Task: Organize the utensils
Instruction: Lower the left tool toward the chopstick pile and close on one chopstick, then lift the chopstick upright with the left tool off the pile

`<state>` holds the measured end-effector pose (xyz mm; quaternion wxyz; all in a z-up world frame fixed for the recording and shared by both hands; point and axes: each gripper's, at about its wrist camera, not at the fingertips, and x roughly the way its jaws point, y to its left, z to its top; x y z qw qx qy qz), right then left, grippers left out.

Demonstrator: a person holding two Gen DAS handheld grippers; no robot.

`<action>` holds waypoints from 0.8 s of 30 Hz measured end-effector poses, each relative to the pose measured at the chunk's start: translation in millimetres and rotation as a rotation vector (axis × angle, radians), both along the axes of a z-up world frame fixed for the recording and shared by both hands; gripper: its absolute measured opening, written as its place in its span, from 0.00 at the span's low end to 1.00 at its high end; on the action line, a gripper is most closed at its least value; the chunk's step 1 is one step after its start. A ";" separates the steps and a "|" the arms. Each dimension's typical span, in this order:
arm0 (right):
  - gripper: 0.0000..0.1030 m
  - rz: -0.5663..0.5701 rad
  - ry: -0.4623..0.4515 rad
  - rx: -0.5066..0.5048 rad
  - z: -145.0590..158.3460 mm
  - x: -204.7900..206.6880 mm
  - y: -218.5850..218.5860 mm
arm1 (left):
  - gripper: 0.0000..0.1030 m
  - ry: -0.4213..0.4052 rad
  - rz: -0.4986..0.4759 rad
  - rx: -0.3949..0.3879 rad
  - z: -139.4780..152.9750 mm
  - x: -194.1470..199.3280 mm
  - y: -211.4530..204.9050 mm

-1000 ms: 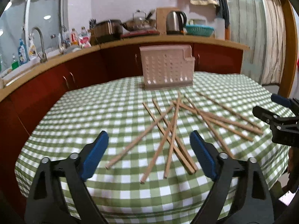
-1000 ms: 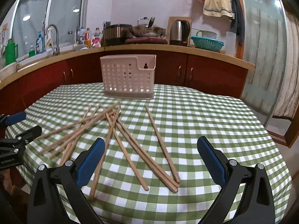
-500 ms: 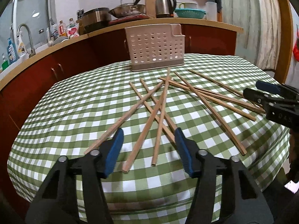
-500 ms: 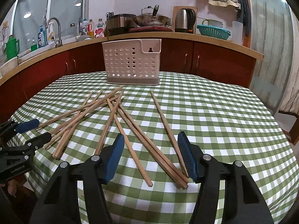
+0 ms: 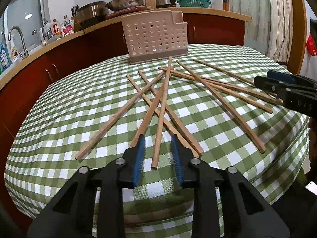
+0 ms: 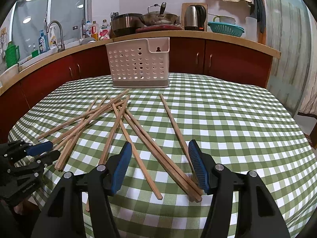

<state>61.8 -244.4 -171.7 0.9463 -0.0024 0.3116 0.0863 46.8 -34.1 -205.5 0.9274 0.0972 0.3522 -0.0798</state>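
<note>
Steel kettle (image 6: 193, 17), wok (image 6: 158, 17), teal colander (image 6: 225, 28) on the counter; faucet (image 6: 57, 33); checked tablecloth (image 6: 227, 119).

A round table (image 6: 237, 119) under a green-and-white checked cloth carries everything here. At its far side stands a pale perforated utensil holder (image 6: 138, 65), upright on the cloth. Nearer than the holder, wooden chopsticks (image 6: 111, 119) lie scattered flat (several crossing one another in a loose fan). One single chopstick (image 6: 174, 125) lies apart, nearer than the holder's right end, touching none of the heap.
</note>
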 end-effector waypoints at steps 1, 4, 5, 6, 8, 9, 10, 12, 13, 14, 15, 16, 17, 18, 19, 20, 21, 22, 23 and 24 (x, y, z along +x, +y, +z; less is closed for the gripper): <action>0.57 0.000 -0.001 0.000 -0.1 -0.4 0.1 | 0.24 0.003 0.001 -0.005 -1.2 1.4 0.7; 0.57 -0.002 0.001 -0.001 0.1 0.0 0.4 | 0.22 0.005 0.002 -0.022 -2.4 4.4 3.9; 0.57 -0.002 0.002 0.000 -0.1 0.1 0.2 | 0.21 0.006 0.000 -0.029 -2.6 4.7 4.5; 0.57 -0.002 0.003 0.002 -0.5 0.3 0.0 | 0.20 0.004 -0.002 -0.032 -2.9 4.6 4.8; 0.57 -0.002 0.005 0.003 -1.4 0.9 -0.3 | 0.17 0.000 -0.011 -0.026 -3.5 4.9 2.7; 0.57 -0.002 0.006 0.004 -1.8 0.9 -0.5 | 0.14 -0.002 -0.020 -0.028 -3.8 4.1 2.2; 0.57 -0.001 0.008 0.006 -2.2 1.0 -0.5 | 0.14 -0.002 -0.025 -0.029 -4.2 3.9 1.7; 0.57 0.002 0.008 0.007 -2.4 0.9 -0.1 | 0.10 -0.005 -0.030 -0.026 -4.6 3.6 0.5; 0.57 0.004 0.008 0.006 -2.2 0.9 0.3 | 0.09 -0.005 -0.034 -0.026 -4.7 3.5 -0.2; 0.57 0.005 0.007 0.006 -1.9 0.7 0.5 | 0.07 -0.006 -0.036 -0.025 -4.7 3.3 -0.4; 0.57 0.005 0.005 0.006 -1.6 0.6 0.5 | 0.07 -0.007 -0.037 -0.023 -4.7 2.9 -0.6; 0.57 0.006 0.004 0.007 -1.4 0.2 0.3 | 0.07 -0.008 -0.037 -0.024 -4.8 3.2 -0.6; 0.57 0.007 0.004 0.008 -1.4 0.2 0.3 | 0.07 -0.007 -0.037 -0.025 -4.8 3.2 -0.5; 0.57 0.007 0.004 0.008 -1.3 -0.1 0.5 | 0.07 -0.008 -0.036 -0.023 -4.8 3.1 -1.1; 0.57 0.008 0.003 0.009 -0.8 -0.7 0.9 | 0.07 -0.008 -0.036 -0.023 -4.8 3.1 -0.8; 0.57 0.010 0.001 0.010 -0.3 -1.2 1.6 | 0.07 -0.007 -0.034 -0.024 -4.8 3.2 -0.6; 0.57 0.013 0.000 0.010 0.2 -1.9 2.7 | 0.07 -0.007 -0.032 -0.026 -4.6 3.1 -0.4; 0.57 0.017 -0.002 0.010 0.6 -2.7 3.7 | 0.07 -0.008 -0.032 -0.027 -4.2 2.9 -0.1; 0.57 0.023 -0.003 0.011 1.1 -3.8 5.8 | 0.07 -0.010 -0.030 -0.028 -3.7 2.7 0.2; 0.57 0.029 -0.005 0.008 1.3 -5.1 7.6 | 0.07 -0.009 -0.029 -0.030 -2.9 2.6 0.5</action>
